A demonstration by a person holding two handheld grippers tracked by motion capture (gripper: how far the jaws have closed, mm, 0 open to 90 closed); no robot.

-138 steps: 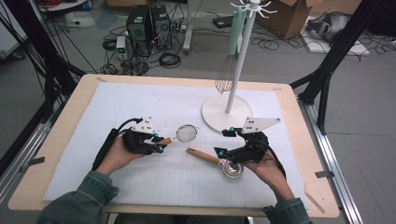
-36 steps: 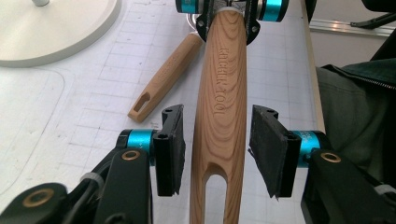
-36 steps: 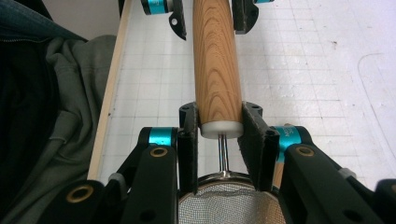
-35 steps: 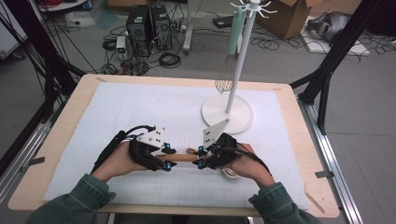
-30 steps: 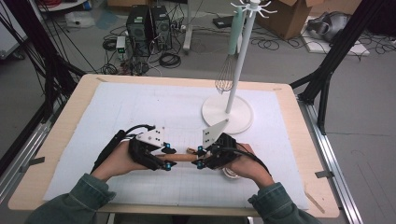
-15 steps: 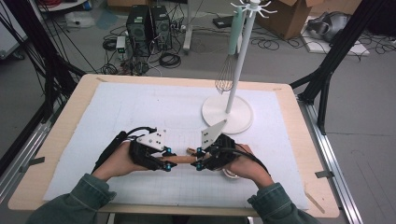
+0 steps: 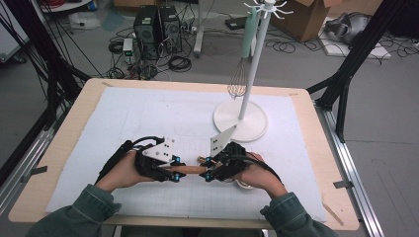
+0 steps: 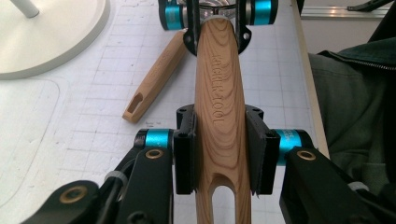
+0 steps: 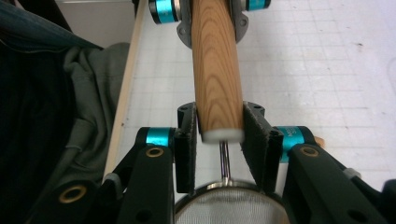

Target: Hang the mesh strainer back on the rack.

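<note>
Small strainer's wooden handle (image 8: 219, 93), stiff & light, clamped at both ends: left gripper (image 8: 219, 156) by slotted tip, right gripper (image 9: 219, 137) nearest mesh (image 9: 229, 210). Grip wood, not mesh.

Your tabletop (image 7: 64, 148) is light wood. A big white mat (image 7: 148, 118) with thin grid lines covers most of it. On the mat stands a white stand (image 7: 240, 121) with a round foot and a tall pole. Near that foot, on your side of it, a small wooden stick (image 8: 156, 77) lies flat on the mat.
</note>
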